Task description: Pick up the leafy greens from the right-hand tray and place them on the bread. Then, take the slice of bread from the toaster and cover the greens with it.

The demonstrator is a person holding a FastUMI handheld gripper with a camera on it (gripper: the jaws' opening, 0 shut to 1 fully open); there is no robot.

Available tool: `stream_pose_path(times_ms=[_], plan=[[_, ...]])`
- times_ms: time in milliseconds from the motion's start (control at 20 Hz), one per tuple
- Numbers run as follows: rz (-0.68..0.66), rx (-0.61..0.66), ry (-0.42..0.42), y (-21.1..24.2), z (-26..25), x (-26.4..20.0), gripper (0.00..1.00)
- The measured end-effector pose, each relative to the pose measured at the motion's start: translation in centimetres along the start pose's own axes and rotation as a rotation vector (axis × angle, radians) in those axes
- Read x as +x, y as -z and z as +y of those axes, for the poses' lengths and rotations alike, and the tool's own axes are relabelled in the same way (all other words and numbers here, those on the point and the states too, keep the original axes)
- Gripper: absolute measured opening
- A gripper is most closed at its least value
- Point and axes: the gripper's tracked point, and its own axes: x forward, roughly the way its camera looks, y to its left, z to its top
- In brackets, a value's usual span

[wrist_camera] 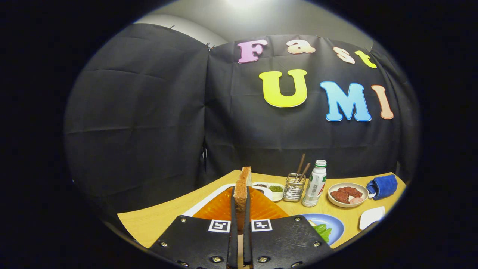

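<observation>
Wooden surface (pixel 168 218) spread below a black cloth wall. Nearest on it, an orange mat (pixel 220 207) on a white tray (pixel 209 200), directly under and just ahead of the fingers.

Hand-held gripper (pixel 239 198) closed to a narrow slot, both fingers pressed on a bread slice (pixel 242 185). Slice held upright on edge, crust toward the camera, top end rising clear of the fingertips, above the mat.

Right of the fingers, close by, a blue plate (pixel 334 224) with greens (pixel 322 231) lying on its near-left part, partly hidden behind the right finger. Could not tell whether any bread lay beneath the greens.

Farther right, at the surface's edge, a small white dish (pixel 371 217). Beyond it, a rolled blue cloth (pixel 382 186) near the far right corner. Just left of the cloth, a pale bowl (pixel 347 195) with dark red pieces in it.

Left of that bowl, a white bottle (pixel 314 184) with a green cap, upright. Just beside the bottle, a mesh holder (pixel 294 188) with two brown sticks (pixel 301 168) leaning out of it. Left of the holder, just beyond the slice, a white divided dish (pixel 269 188) with green and dark bits in its compartments.
</observation>
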Motion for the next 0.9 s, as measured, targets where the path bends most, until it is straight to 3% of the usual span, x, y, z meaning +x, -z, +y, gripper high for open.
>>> stream_pose_path(times_ms=[350,900], plan=[[-0.062,0.031,0.01,-3.8,-2.8,-2.8,0.06],[0.012,0.086,0.13,1.6,-10.3,-5.1,0.06]])
